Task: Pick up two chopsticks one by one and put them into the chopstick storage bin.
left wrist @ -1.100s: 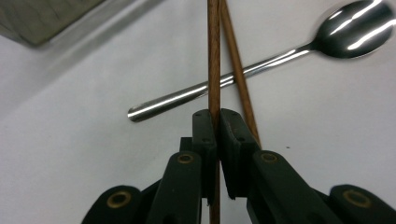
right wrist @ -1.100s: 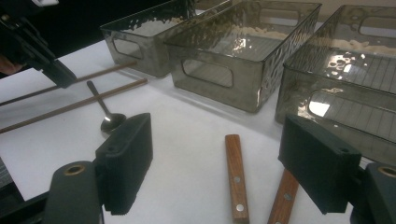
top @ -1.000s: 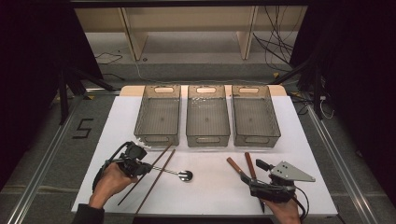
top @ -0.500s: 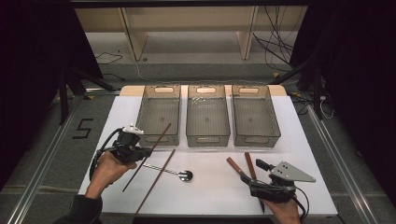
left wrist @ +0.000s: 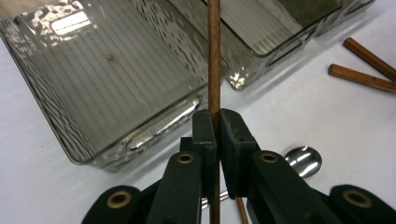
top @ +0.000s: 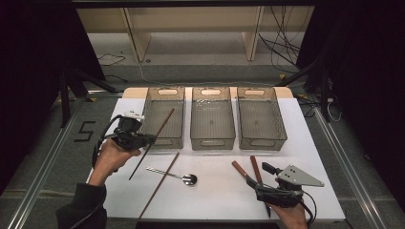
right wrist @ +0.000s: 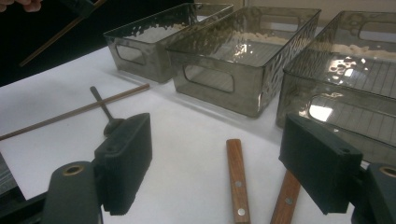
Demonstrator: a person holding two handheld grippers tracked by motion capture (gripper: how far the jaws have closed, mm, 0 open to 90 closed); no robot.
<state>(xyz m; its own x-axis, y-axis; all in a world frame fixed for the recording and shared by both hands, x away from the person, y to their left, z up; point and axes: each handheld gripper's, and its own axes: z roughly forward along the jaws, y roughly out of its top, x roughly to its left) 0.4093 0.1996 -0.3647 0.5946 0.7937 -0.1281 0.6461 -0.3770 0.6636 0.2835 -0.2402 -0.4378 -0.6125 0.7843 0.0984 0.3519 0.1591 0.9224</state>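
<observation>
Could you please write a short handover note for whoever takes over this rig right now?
Left gripper: shut on one wooden chopstick, held lifted at a slant over the near end of the left bin.
Right gripper: open, holding nothing, low over the table by the two wooden-handled utensils.
On the table: the second chopstick and a metal spoon, the two crossing.
Done: nothing lies in any of the three bins.
Left: probably drop the held chopstick into a bin, then sort the other chopstick, the spoon and the wooden-handled pieces.
</observation>
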